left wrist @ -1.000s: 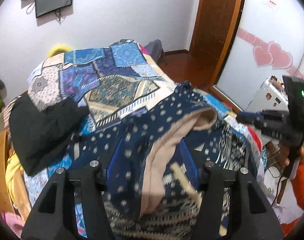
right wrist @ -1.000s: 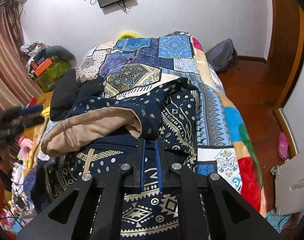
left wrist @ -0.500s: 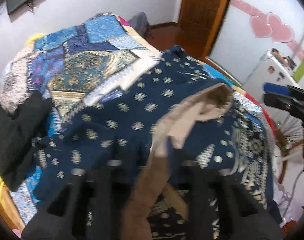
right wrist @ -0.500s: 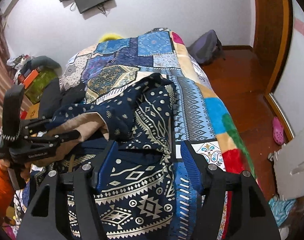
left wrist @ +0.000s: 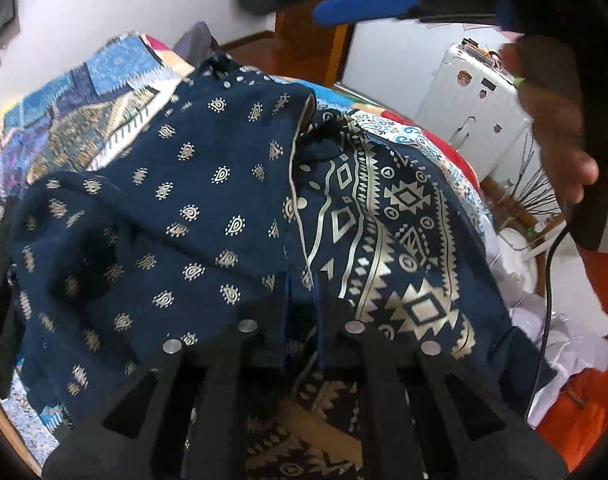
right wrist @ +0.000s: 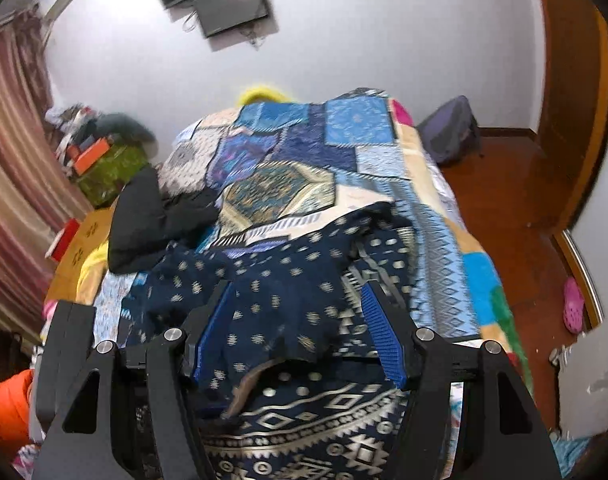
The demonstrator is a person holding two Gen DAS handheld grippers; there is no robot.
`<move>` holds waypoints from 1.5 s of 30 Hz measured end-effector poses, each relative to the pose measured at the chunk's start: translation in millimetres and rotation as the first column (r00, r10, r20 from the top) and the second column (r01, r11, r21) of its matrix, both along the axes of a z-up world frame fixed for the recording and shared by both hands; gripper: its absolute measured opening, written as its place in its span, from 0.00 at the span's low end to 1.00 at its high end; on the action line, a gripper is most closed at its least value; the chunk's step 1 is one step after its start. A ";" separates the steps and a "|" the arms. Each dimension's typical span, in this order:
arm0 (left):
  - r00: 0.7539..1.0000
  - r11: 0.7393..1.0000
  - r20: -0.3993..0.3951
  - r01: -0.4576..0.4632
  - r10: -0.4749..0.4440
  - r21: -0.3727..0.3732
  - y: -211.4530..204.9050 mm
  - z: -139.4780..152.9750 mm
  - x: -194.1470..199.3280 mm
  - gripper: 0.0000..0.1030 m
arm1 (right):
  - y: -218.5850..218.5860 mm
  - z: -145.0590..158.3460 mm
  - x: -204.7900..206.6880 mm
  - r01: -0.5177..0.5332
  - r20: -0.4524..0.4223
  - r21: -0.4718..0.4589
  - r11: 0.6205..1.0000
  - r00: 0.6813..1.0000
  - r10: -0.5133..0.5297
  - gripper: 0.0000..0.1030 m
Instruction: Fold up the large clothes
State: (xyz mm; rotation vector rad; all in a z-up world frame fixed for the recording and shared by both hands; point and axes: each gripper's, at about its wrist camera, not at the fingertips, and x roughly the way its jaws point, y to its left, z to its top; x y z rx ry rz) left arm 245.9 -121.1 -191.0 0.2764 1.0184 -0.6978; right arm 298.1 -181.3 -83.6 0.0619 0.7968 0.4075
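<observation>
The navy garment [left wrist: 207,200] lies spread over the near end of the patchwork bedspread [right wrist: 304,168], its dotted half folded across the half printed with pale geometric bands. The left gripper [left wrist: 301,292] has its blue pads nearly together, pinching a fold of the dotted fabric at the garment's near edge. The right gripper [right wrist: 299,328] hangs above the same garment with its fingers [right wrist: 378,328] spread wide, nothing between them. A black cloth [right wrist: 143,220] sits on the bedspread just beyond the garment's left side, touching its edge.
</observation>
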 end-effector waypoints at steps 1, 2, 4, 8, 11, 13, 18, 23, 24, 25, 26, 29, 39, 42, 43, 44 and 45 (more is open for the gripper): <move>1.000 1.000 -0.003 -0.001 0.001 0.009 1.3 0.7 -1.5 0.26 | 5.9 -5.3 0.6 -0.011 -0.008 -0.022 1.000 1.000 0.010 0.59; 1.000 1.000 -0.008 -0.008 0.009 0.014 3.8 1.7 -2.8 0.32 | 11.5 -11.1 1.9 -0.019 -0.019 -0.047 0.999 1.000 0.018 0.59; 0.999 0.999 -0.007 -0.036 0.036 0.016 11.7 6.4 -6.1 0.43 | 18.0 -20.5 3.2 -0.031 -0.040 -0.083 0.996 0.999 0.028 0.59; 0.994 0.995 0.056 -0.092 0.091 0.030 28.3 21.0 -14.7 0.44 | 22.6 -49.2 8.6 -0.049 -0.122 -0.154 0.987 0.992 0.030 0.59; 0.979 0.985 0.122 -0.171 0.166 0.027 47.6 34.4 -17.6 0.53 | 16.6 -69.8 8.1 -0.043 -0.183 -0.169 0.985 0.983 0.012 0.59; 0.962 0.972 0.150 -0.234 0.230 0.008 64.5 42.6 -17.1 0.53 | 5.0 -73.1 4.9 -0.007 -0.181 -0.111 0.994 0.983 -0.013 0.65; 0.915 0.930 0.173 -0.366 0.365 -0.029 108.1 53.6 -6.6 0.54 | -10.4 -67.0 1.2 0.023 -0.223 -0.067 0.997 0.974 -0.038 0.71; 0.841 0.861 0.187 -0.503 0.508 -0.079 155.0 61.3 7.6 0.54 | -10.5 -42.1 -9.1 0.015 -0.142 -0.097 0.995 0.989 -0.029 0.71; 0.828 0.849 0.187 -0.522 0.528 -0.086 161.2 62.8 8.8 0.55 | -10.0 -38.4 -9.2 0.015 -0.126 -0.102 0.995 0.992 -0.028 0.71; 0.810 0.831 0.187 -0.548 0.555 -0.095 170.9 64.1 10.2 0.57 | -9.7 -32.8 -10.4 0.019 -0.103 -0.108 0.994 0.994 -0.030 0.71; 0.785 0.805 0.184 -0.583 0.592 -0.108 184.6 65.1 13.5 0.57 | -10.5 -25.9 -11.7 0.026 -0.077 -0.111 0.993 0.996 -0.034 0.71; 0.722 0.739 0.154 -0.659 0.674 -0.143 217.4 64.0 19.1 0.59 | -16.6 -7.4 -11.8 0.052 -0.011 -0.094 0.994 0.999 -0.053 0.71; 0.574 0.568 -0.132 -0.819 0.808 -0.082 290.0 -20.4 37.9 0.62 | -56.2 -18.6 27.5 0.211 -0.088 -0.006 0.977 0.974 -0.211 0.71; 0.546 0.536 -0.300 -0.835 0.782 -0.122 298.8 -52.4 36.2 0.62 | -66.5 -38.5 36.4 0.232 -0.166 0.010 0.973 0.960 -0.227 0.71; 0.534 0.521 -0.365 -0.842 0.763 -0.141 301.8 -65.8 37.0 0.62 | -69.6 -45.3 39.1 0.240 -0.188 0.017 0.971 0.954 -0.233 0.71; 0.522 0.510 -0.409 -0.847 0.748 -0.149 303.8 -76.4 38.2 0.62 | -71.7 -52.0 42.3 0.248 -0.212 0.017 0.969 0.948 -0.239 0.71; 0.514 0.503 -0.434 -0.851 0.740 -0.152 304.1 -81.2 38.7 0.62 | -73.2 -56.7 43.7 0.253 -0.228 0.017 0.967 0.943 -0.242 0.71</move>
